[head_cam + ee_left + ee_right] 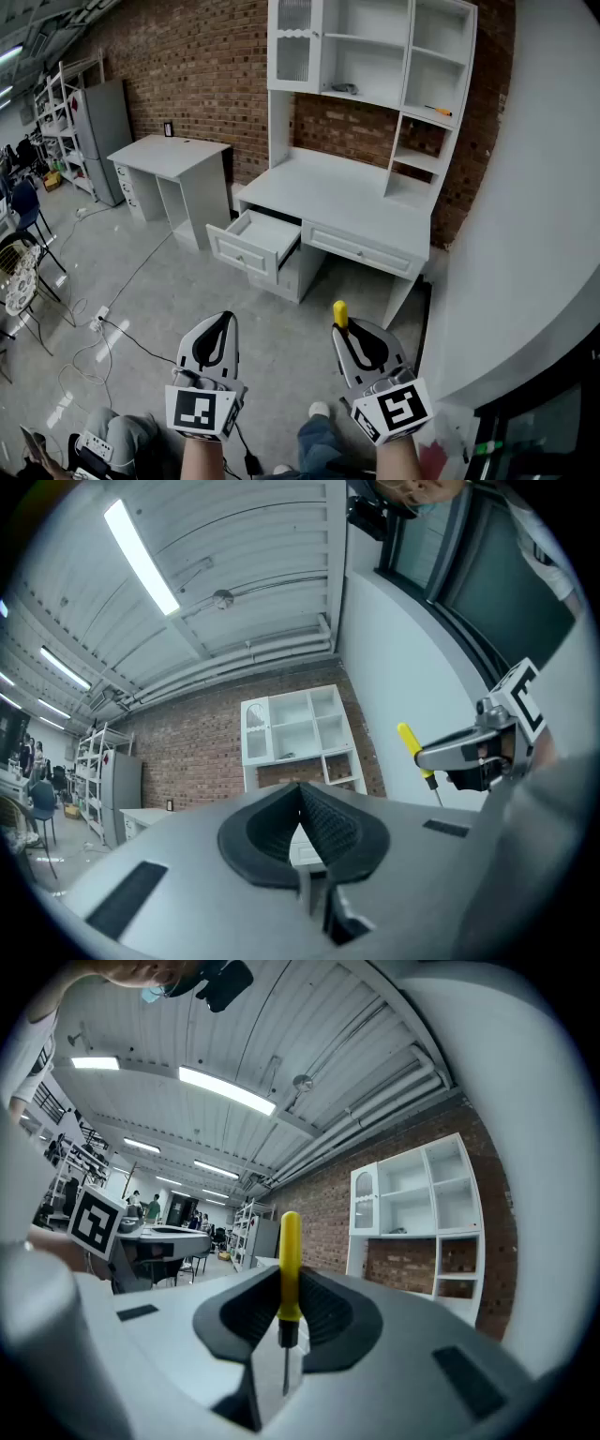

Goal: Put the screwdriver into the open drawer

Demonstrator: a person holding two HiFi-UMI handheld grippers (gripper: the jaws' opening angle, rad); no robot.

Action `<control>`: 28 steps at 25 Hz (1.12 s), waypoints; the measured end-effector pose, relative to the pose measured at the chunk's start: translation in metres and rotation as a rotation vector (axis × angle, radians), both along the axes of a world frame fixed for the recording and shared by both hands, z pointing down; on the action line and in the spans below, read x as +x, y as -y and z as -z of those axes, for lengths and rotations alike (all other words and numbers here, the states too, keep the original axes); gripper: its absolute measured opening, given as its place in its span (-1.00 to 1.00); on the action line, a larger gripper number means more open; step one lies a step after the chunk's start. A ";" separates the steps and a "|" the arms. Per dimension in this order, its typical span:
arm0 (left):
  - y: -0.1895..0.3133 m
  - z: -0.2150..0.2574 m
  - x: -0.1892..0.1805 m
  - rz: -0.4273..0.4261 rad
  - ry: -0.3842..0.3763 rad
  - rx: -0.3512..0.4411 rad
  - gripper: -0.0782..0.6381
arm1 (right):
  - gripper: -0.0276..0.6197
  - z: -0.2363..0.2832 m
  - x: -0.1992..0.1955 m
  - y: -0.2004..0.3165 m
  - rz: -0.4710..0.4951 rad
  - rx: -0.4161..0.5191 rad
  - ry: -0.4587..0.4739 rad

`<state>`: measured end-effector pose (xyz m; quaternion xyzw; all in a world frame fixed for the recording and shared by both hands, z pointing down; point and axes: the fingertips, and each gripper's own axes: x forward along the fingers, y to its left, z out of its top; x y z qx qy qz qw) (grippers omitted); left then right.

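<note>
Holding the yellow-handled screwdriver (pixel 289 1269) upright by its thin metal shaft end, your right claw (pixel 354 337) was clamped on the tool about where handle meets shaft. The handle tip pointed to twelve o'clock in the right gripper view. Your left claw (pixel 302 819) was closed, pads together, with nothing between them.

In the head view both claws hung low, around six o'clock, over the grey concrete floor (pixel 187 281). They were well apart from the white desk surface (pixel 337 202) up at twelve o'clock. The pulled-out white drawer (pixel 255 242) stood open on the desk's left side, at about eleven o'clock from your right claw. What showed of its inside looked bare.

So the pick-up was done: you had the tool in your grip. What was left, by my reading, was nearly everything else. You had to carry the screwdriver across to the drawer, lower it inside and let go. Nothing had yet gone into the drawer, so I'd put you at an early stage.
</note>
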<state>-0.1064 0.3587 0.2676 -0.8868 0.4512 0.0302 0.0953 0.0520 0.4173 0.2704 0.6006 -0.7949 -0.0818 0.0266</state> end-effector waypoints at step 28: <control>0.243 -0.015 0.124 0.166 0.001 -0.056 -0.74 | -0.70 -0.008 0.129 0.269 0.178 -0.059 0.016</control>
